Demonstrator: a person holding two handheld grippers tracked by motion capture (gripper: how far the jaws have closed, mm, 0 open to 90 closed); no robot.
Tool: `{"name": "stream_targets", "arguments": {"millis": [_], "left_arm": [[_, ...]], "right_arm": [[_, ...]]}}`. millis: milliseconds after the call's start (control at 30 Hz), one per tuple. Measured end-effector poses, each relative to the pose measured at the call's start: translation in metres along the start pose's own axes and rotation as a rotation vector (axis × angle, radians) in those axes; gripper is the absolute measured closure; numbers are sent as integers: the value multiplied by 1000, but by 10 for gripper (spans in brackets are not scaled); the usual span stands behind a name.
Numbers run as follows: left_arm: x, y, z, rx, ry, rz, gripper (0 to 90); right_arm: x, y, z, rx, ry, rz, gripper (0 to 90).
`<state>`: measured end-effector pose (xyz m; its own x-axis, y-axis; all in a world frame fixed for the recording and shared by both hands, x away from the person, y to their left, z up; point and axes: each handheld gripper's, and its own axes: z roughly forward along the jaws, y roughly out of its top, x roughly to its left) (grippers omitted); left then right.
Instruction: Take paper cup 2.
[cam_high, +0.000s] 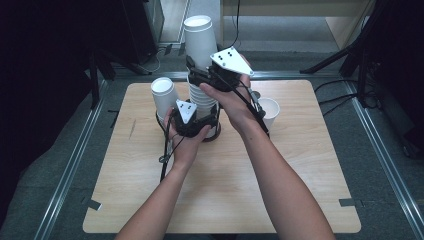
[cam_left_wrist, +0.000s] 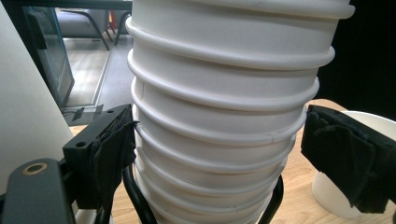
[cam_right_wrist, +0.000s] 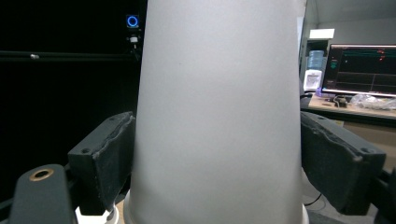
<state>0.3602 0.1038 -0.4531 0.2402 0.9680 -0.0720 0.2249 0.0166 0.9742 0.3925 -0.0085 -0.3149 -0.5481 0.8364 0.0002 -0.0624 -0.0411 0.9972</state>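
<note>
Two grips: you work a nested stack of white paper cups (cam_high: 202, 95) at the middle of the table (cam_high: 300, 190), one gripper low and one high.
Left gripper (cam_high: 192, 120): holds low on the stack; its jaws span the ribbed rims, the left pad (cam_left_wrist: 114, 149) touching them, the right pad (cam_left_wrist: 345, 154) just clear of them. Not yet a clamp.
Right gripper (cam_high: 207, 75): its jaws are pressed on both sides of the top cup (cam_high: 199, 42), on the smooth wall.
Step, as judged: separating the top cup from the stack.
How to do it well: you should firm the low hold first, so the stack stays seated in its black wire holder (cam_left_wrist: 135, 196). Pull the top cup straight along the stack's axis; a slight twist may break the nesting. Squeeze lightly, since thin paper walls probably dent.
Look of the stack: plain white, rolled rims in close tiers, tapering downward.
Neighbours: single cup (cam_high: 268, 111) to the right, another upright cup (cam_high: 163, 95) just left of the stack.
</note>
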Motion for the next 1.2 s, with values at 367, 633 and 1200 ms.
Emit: {"name": "stream_targets", "arguments": {"millis": [367, 633, 1200], "left_arm": [[-1, 0, -1, -9, 4, -3, 113], [-1, 0, -1, -8, 4, -1, 116], [0, 0, -1, -13, -1, -3, 119]], "right_arm": [[0, -25, 2, 81, 2, 35, 132], [-2, -27, 5, 94, 15, 57, 99], [0, -29, 17, 124, -5, 69, 124]]}}
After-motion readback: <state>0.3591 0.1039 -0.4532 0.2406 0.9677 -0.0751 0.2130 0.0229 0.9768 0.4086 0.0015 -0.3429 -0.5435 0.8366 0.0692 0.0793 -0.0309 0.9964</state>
